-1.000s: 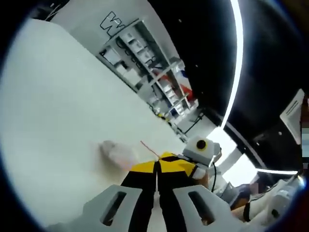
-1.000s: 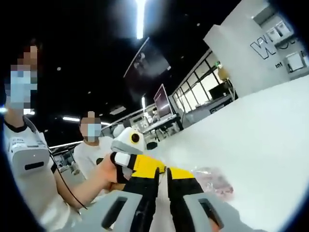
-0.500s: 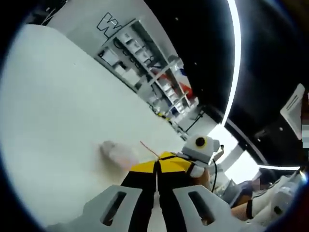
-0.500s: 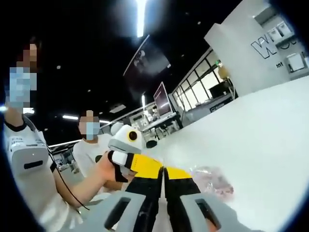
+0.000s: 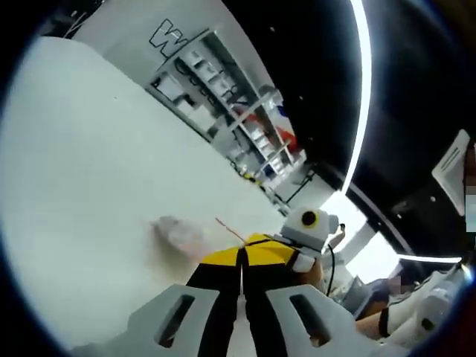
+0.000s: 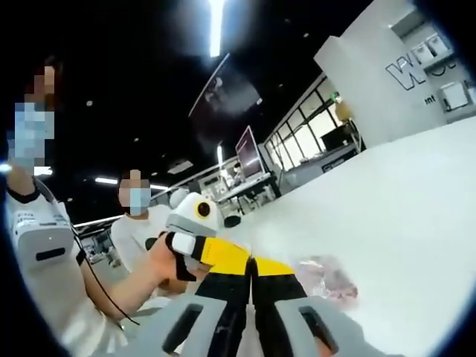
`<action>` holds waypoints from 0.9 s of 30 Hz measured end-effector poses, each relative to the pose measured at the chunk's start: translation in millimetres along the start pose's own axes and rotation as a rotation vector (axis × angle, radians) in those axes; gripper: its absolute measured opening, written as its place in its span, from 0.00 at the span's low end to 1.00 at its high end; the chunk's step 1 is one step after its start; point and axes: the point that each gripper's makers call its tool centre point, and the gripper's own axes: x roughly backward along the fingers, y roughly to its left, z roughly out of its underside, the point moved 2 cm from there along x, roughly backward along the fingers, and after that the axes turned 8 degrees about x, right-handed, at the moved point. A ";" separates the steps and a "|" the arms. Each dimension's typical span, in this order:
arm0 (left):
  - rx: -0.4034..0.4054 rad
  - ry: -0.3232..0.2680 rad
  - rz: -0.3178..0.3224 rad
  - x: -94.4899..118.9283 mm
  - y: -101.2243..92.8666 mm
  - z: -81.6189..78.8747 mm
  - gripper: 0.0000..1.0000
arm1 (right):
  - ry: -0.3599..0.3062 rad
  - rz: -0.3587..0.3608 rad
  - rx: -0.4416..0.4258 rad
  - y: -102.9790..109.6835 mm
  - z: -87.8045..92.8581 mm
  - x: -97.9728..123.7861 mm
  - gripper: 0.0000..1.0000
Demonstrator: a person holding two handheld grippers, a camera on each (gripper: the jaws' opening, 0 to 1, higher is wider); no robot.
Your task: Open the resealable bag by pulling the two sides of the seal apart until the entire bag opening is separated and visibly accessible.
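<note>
— Left gripper view first: what's there?
— The left gripper (image 5: 242, 256) has its jaws pressed together on the top edge of the resealable bag (image 5: 178, 233), which hangs over the white table (image 5: 89, 163). The right gripper (image 5: 301, 256) meets it tip to tip.
— And the right gripper view?
— Same pinch: clenched on the seal, the bag's clear body trailing beside the tips. It looks light, soft, slippery — best held at the seal lips.
</note>
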 end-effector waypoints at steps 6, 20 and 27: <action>0.010 -0.011 -0.017 -0.3 1.7 0.4 0.00 | 0.002 0.018 -0.019 -1.2 1.1 0.8 0.00; -0.023 0.029 -0.049 -0.9 2.7 3.8 0.00 | 0.021 0.071 0.036 -2.3 3.4 0.7 0.00; -0.003 0.036 -0.022 0.8 0.5 4.6 0.00 | 0.028 0.088 0.039 -3.9 4.3 0.1 0.00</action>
